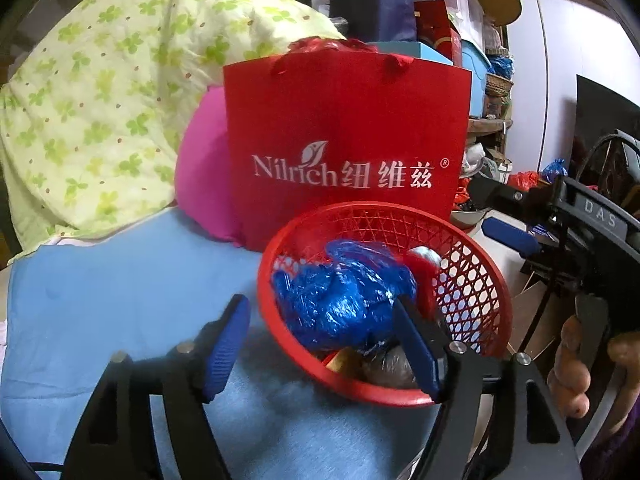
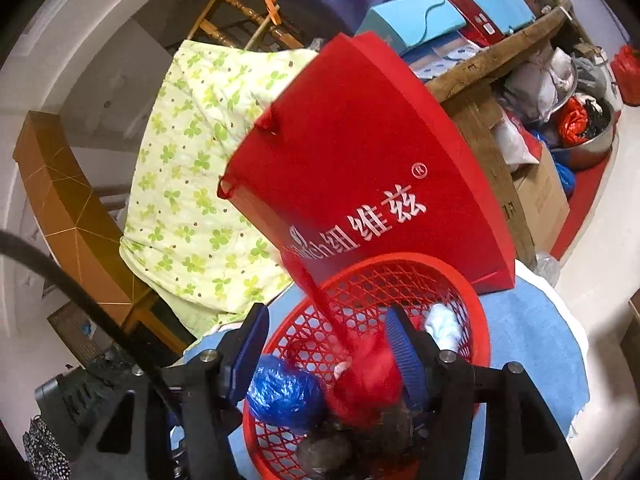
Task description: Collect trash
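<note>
A red mesh basket [image 1: 472, 280] stands on a blue cloth [image 1: 120, 288]. It holds a crumpled blue plastic bag [image 1: 344, 300], red plastic [image 2: 368, 380], a white wad [image 2: 442, 326] and grey scraps [image 2: 384, 420]. My left gripper [image 1: 320, 320] is open and straddles the basket's near rim, with one finger outside on the cloth side and the other inside beside the blue bag. My right gripper [image 2: 326, 340] hangs open over the basket. The blurred red plastic lies between its fingers, and the pads stand apart from it. This gripper [image 1: 500, 216] also shows at the right of the left wrist view.
A red paper bag [image 1: 344, 132] printed "Nilrich" stands right behind the basket, with a pink cushion [image 1: 200, 168] and a clover-print quilt [image 1: 100, 100] to its left. Stacked boxes and shelves [image 1: 460, 40] crowd the back. A cardboard box [image 2: 540, 192] and a bowl of bags sit on the floor.
</note>
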